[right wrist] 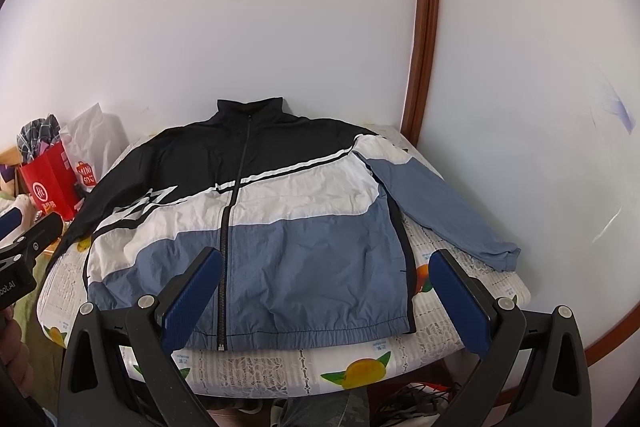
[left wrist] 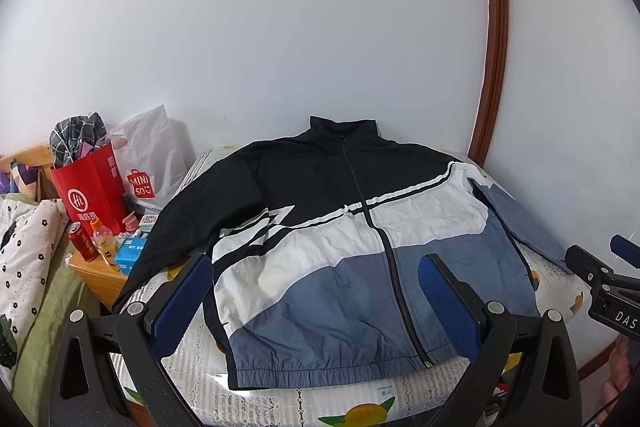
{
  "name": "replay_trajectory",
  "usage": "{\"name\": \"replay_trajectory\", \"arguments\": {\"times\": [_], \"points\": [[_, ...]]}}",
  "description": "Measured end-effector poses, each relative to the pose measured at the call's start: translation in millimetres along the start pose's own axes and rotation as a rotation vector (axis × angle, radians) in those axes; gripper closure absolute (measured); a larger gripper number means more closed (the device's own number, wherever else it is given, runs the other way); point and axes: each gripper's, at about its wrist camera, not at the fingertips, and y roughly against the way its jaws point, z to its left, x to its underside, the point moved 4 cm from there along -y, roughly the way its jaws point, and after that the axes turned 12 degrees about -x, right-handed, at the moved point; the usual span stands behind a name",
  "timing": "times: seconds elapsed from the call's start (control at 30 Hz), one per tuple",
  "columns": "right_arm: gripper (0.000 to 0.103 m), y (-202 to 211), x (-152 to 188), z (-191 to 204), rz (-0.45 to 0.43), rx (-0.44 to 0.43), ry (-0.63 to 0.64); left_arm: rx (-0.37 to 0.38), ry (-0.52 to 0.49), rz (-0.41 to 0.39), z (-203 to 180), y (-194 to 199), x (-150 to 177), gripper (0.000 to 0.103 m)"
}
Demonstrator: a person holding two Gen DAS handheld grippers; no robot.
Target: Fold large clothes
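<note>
A black, white and blue zip jacket [left wrist: 320, 227] lies spread flat, front up, on a small table with a fruit-print cloth [left wrist: 280, 395]. Its collar points to the wall and its hem faces me. It also shows in the right wrist view [right wrist: 256, 223], with the blue right sleeve [right wrist: 440, 203] stretched out to the right. The black left sleeve [left wrist: 160, 239] hangs off the table's left edge. My left gripper [left wrist: 316, 291] is open and empty above the hem. My right gripper [right wrist: 326, 287] is open and empty above the hem's right half, and shows at the right edge of the left wrist view [left wrist: 600, 275].
A wooden nightstand [left wrist: 96, 275] at the left holds a red can, a bottle and boxes. A red paper bag [left wrist: 92, 187] and a white bag [left wrist: 152, 163] stand behind it. A bed with flowered bedding [left wrist: 28, 251] is at the far left. A white wall stands behind the table.
</note>
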Motion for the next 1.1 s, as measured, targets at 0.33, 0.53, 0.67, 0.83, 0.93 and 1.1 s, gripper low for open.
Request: {"name": "replay_trajectory", "arguments": {"times": [0.33,0.53,0.67,0.83,0.93,1.1], "points": [[0.001,0.5,2.5,-1.8,-0.002,-0.001,-0.011,0.007,0.006,0.002,-1.6,1.7,1.1,0.000],[0.001,0.9,3.7,-3.0,-0.006,-0.005,-0.015,0.010,0.000,-0.006,-4.3,4.8,0.2,0.000],[0.001,0.8,3.8,-3.6,-0.004,-0.006,-0.012,0.007,0.005,-0.004,-4.2,5.1,0.9,0.000],[0.001,1.3,3.5,-3.5,-0.006,-0.008,-0.013,-0.029,-0.016,-0.015,-5.2,6.2,1.1,0.000],[0.001,1.1,3.3,-3.6,-0.004,-0.011,-0.012,-0.028,-0.022,-0.008,-5.6,5.7,1.1,0.000],[0.001,-0.1,2.8,-3.2,-0.004,-0.011,-0.014,-0.035,-0.024,-0.011,-5.6,5.7,0.6,0.000]]}}
